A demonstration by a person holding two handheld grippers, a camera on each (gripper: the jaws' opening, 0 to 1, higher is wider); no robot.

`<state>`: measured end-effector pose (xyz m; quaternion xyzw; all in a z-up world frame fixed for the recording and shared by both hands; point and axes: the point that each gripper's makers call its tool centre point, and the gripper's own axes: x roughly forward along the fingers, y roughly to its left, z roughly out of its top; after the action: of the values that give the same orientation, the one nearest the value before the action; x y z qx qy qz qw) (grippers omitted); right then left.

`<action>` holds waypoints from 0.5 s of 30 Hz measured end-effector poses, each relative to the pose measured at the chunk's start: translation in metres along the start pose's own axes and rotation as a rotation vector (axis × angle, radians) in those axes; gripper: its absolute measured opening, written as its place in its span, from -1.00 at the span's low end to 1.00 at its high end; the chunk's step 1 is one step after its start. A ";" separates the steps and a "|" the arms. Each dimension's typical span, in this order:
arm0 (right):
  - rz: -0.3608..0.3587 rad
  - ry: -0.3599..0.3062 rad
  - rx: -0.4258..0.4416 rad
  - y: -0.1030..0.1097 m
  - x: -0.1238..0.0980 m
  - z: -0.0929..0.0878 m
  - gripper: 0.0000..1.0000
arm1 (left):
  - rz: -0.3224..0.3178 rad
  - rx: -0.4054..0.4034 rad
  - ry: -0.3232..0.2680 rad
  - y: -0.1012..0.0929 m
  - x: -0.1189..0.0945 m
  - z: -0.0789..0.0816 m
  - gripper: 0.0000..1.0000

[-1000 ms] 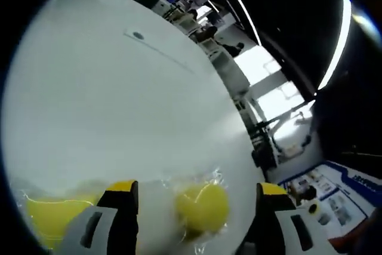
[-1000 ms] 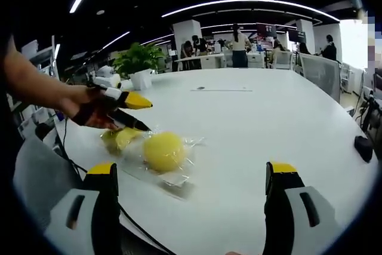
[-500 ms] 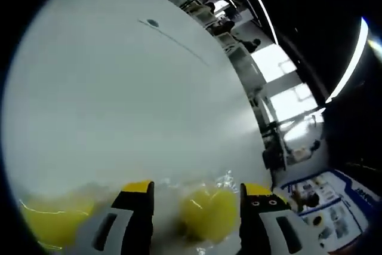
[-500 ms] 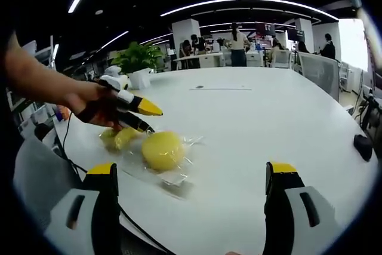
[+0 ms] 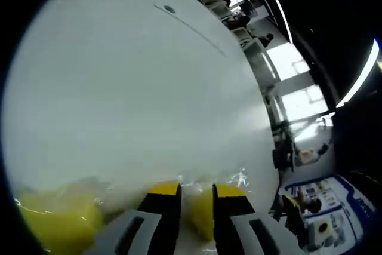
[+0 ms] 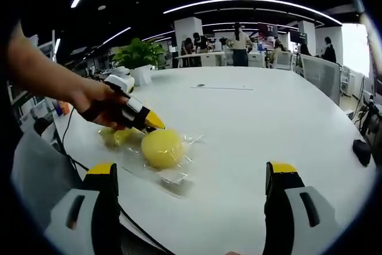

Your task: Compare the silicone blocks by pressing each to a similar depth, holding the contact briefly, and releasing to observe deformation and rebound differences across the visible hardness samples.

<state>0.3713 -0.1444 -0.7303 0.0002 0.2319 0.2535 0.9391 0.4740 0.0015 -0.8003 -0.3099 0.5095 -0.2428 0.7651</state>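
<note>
The white desk (image 6: 256, 117) lies bare and wide beyond the samples, its near edge just under the right tool (image 6: 190, 207), whose jaws stand wide apart on nothing. A round yellow block (image 6: 161, 148) sits in a clear bag (image 6: 179, 174) near that edge. The left tool (image 6: 154, 122), in a hand (image 6: 98, 104), pinches the block's top, jaws nearly closed. A second block (image 6: 116, 137) lies just behind.

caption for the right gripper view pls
Left gripper, nearly closed, meets a bagged yellow ball on a white table.
</note>
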 end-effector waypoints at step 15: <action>-0.001 0.011 -0.019 0.000 0.001 -0.002 0.93 | -0.021 0.047 -0.002 -0.006 0.001 0.000 -1.00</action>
<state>0.3712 -0.1439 -0.7320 -0.0101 0.2349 0.2551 0.9379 0.4741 -0.0031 -0.7966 -0.2975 0.4997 -0.2623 0.7700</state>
